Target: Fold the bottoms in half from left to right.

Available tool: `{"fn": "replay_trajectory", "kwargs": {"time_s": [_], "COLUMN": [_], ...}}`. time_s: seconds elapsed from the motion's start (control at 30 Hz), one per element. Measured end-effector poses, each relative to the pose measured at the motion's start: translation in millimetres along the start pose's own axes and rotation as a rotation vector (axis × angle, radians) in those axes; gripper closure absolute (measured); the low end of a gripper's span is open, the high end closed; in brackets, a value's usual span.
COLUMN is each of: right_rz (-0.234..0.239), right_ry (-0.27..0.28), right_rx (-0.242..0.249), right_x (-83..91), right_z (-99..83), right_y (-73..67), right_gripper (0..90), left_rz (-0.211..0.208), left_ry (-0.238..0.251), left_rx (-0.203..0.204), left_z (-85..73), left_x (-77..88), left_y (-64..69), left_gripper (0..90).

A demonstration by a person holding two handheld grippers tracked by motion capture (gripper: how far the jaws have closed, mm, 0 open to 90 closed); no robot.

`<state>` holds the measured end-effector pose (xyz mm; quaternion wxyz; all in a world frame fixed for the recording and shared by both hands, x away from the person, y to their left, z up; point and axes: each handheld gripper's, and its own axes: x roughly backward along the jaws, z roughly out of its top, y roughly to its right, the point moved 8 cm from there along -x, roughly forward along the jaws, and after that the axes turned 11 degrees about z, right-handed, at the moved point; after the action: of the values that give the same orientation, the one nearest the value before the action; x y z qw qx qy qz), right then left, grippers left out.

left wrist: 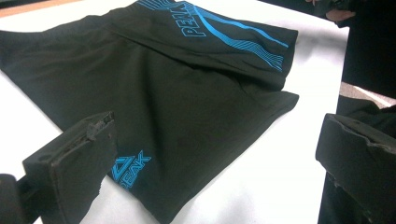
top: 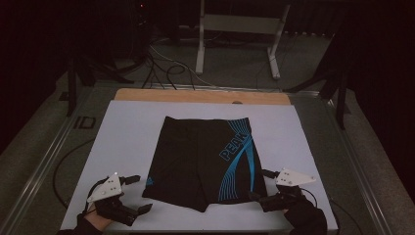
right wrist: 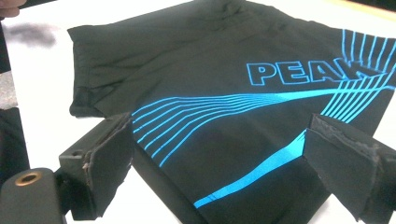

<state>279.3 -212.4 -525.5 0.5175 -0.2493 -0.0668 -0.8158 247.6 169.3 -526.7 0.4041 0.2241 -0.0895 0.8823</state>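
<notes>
A pair of black stretch-fabric shorts with blue swoosh stripes and "PEAK" lettering [top: 205,159] is laid flat in the middle of a white rectangular sheet [top: 127,142] that covers a wooden tabletop [top: 195,95]. Nothing here is held inside anything; the shorts are just spread on the sheet. Their long axis is run from 12 to 6 o'clock in the high view, with the waistband pointed to 12 and the two leg openings pointed to 6, towards the person. The big striped print is found on the 3 o'clock side, and a small blue logo near the hem at about 8 o'clock.

The left gripper [top: 138,193] is parked at 7 o'clock, just off the near left hem, jaws spread wide with nothing clamped between them; in its own view the logo corner is seen between the jaws, not pinched. The right gripper [top: 262,185] is held at 5 o'clock beside the striped hem, jaws likewise apart. In the right gripper view that hem is framed between the jaws, but whether the cloth is touched can't be told.
</notes>
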Motion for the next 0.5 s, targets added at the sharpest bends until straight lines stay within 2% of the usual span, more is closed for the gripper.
{"fn": "replay_trajectory", "kwargs": {"time_s": [0.27, 0.3, 0.4, 0.5], "right_rz": [0.01, 0.012, 0.021, 0.03], "right_ry": [-0.031, -0.033, -0.028, -0.046], "right_rx": [0.026, 0.033, 0.032, 0.033], "right_x": [-3.5, -4.0, -3.8, -3.5], "right_z": [-2.2, -3.0, -3.5, -5.3], "right_y": [-4.1, -3.7, -3.8, -5.4], "right_gripper": [9.0, 9.0, 9.1, 9.1], "left_rz": [0.006, 0.006, 0.009, -0.001], "left_ry": [-0.024, -0.04, -0.043, -0.049], "left_rx": [-0.005, -0.012, -0.027, -0.03], "left_z": [-2.6, -4.0, -3.4, -3.8], "left_x": [-1.3, -2.0, -2.4, -3.4], "left_y": [0.0, 1.4, 3.4, 5.1], "left_gripper": [0.0, 0.0, 0.0, 0.0]}}
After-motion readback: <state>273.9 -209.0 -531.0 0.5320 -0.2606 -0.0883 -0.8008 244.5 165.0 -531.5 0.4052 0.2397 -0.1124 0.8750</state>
